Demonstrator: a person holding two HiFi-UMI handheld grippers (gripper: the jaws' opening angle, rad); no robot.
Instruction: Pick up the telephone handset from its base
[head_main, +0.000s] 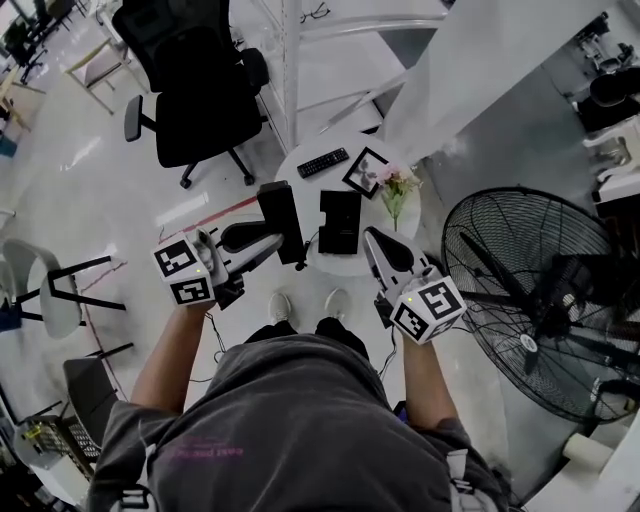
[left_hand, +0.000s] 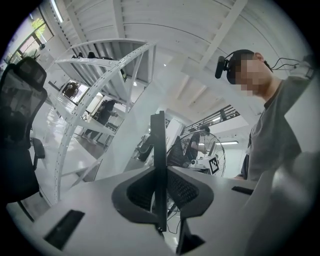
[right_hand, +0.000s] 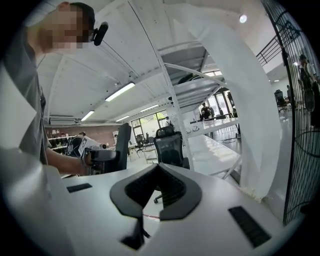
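The black telephone handset (head_main: 281, 215) is off the table, held upright and clamped in my left gripper (head_main: 272, 240). In the left gripper view the handset (left_hand: 159, 160) stands edge-on as a thin black slab with the jaws of my left gripper (left_hand: 160, 202) pressed on both of its sides. The black phone base (head_main: 340, 222) stays on the round white table (head_main: 300, 180), just right of the handset. My right gripper (head_main: 388, 250) hovers near the table's right edge, shut, with nothing in it; its own view shows the right gripper (right_hand: 159, 167) with tips together and, at the left, the held handset (right_hand: 122, 145).
A remote (head_main: 323, 162), a photo frame (head_main: 366, 172) and pink flowers (head_main: 395, 185) lie on the table's far half. A large floor fan (head_main: 530, 290) stands to the right, a black office chair (head_main: 200, 90) beyond the table, and a stool (head_main: 50, 290) at left.
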